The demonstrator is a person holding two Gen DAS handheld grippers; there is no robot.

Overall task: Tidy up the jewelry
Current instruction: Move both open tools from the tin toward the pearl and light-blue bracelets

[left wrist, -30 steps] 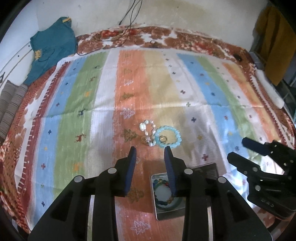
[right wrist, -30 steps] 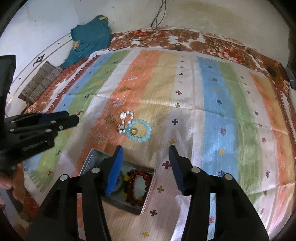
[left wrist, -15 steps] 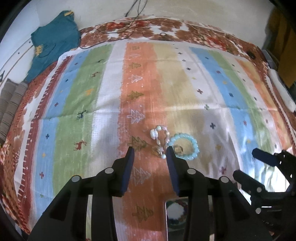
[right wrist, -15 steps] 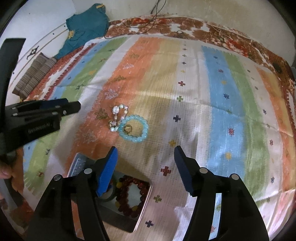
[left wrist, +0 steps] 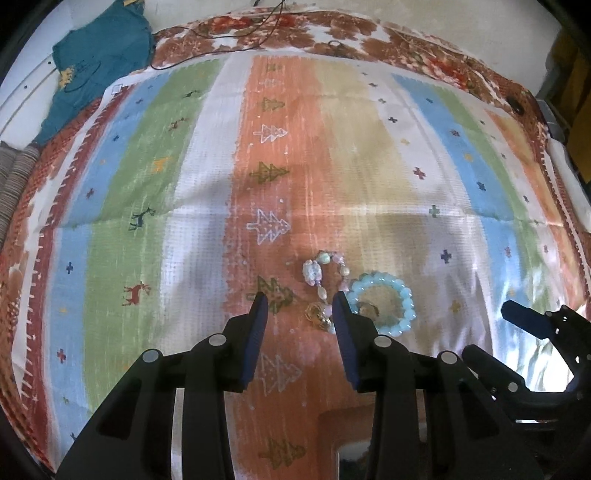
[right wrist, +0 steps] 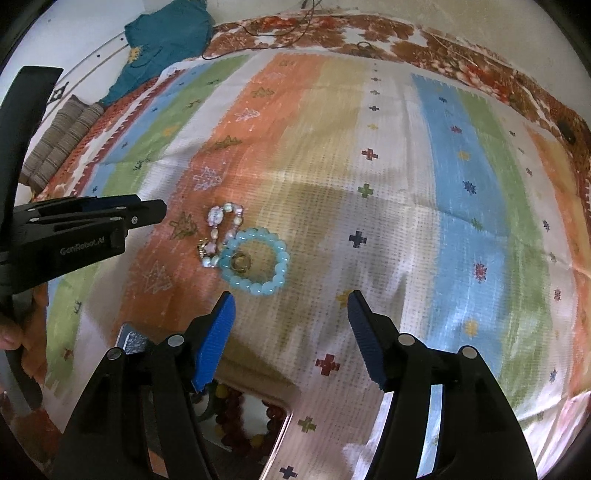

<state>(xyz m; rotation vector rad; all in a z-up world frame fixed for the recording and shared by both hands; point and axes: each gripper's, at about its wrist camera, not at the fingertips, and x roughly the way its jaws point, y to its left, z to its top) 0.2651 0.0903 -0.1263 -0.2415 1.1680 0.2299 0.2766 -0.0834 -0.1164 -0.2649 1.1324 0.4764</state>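
A light blue bead bracelet lies on the striped cloth with a gold ring inside it. A pale pearl-like bracelet and a small gold piece lie just left of it. My left gripper is open and empty, its fingertips just short of the gold piece. My right gripper is open and empty, just below the blue bracelet. A metal tray holding dark red beads sits under the right gripper.
The striped cloth covers a bed. A teal garment lies at the far left corner, a black cable at the far edge, a striped cushion at the left.
Both grippers have moved forward from over the tray toward the jewelry on the cloth. The tray has slid to the bottom of both views. Both stay open.
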